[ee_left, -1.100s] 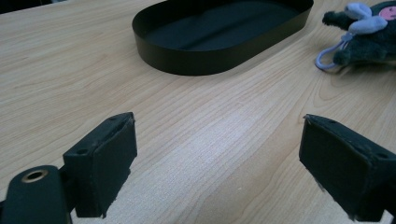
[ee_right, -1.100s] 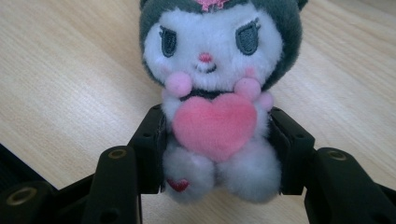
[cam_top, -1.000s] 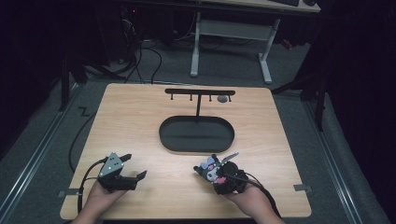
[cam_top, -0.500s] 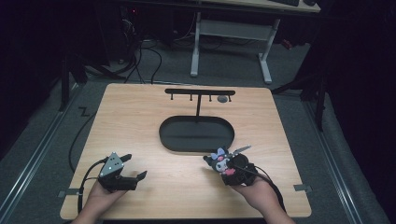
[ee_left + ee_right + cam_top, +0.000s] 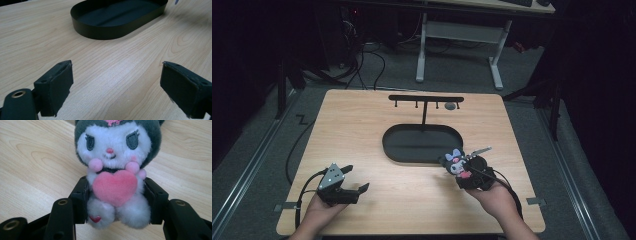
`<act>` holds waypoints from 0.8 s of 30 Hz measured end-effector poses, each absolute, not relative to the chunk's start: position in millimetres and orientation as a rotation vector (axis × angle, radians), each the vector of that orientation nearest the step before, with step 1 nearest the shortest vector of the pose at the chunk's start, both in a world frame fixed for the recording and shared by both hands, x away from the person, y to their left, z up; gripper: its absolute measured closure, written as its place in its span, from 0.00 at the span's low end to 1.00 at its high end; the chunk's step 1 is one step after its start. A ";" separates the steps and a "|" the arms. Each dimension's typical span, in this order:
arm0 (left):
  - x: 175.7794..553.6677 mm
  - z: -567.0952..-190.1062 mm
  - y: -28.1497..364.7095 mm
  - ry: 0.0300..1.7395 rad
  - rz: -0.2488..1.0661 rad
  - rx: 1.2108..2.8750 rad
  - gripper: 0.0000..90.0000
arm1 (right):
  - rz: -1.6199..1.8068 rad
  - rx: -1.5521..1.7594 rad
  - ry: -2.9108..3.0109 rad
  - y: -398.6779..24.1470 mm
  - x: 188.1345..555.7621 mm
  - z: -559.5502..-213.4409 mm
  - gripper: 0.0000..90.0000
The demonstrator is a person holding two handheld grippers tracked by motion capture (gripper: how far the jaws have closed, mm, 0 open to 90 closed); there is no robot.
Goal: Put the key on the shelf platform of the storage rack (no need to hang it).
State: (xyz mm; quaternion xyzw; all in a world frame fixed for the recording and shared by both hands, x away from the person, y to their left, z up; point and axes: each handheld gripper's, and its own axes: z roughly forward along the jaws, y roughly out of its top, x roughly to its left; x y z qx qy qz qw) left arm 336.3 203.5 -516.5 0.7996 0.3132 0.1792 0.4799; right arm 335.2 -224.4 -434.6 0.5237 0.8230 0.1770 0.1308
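my right gripper (image 5: 462,172) is clamped on the plush toy (image 5: 115,170), jaws pressing both sides of its body, with bare table (image 5: 412,195) under it. the black oval tray (image 5: 422,142) sits just ahead of it, the hook stand (image 5: 426,99) beyond. my left gripper (image 5: 116,87) rests with jaws wide apart, nothing between them. the pickup looks done; i judge placing remains.

No legible text, labels, brands or numbers anywhere. Plush toy (image 5: 113,170) carries embroidered marks only (pink heart on chest, small red heart on foot), no lettering. Counter (image 5: 362,130), black tray (image 5: 117,17): unmarked.
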 end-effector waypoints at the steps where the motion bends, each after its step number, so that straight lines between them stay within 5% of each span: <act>1: 336.3 -516.5 203.5 0.764 0.438 1.951 0.13 | 0.514 1.522 2.386 -224.8 335.9 -433.1 0.53; 24: 335.0 -515.8 203.7 0.762 0.436 1.947 0.13 | 0.530 1.543 2.343 -219.4 363.7 -419.9 0.53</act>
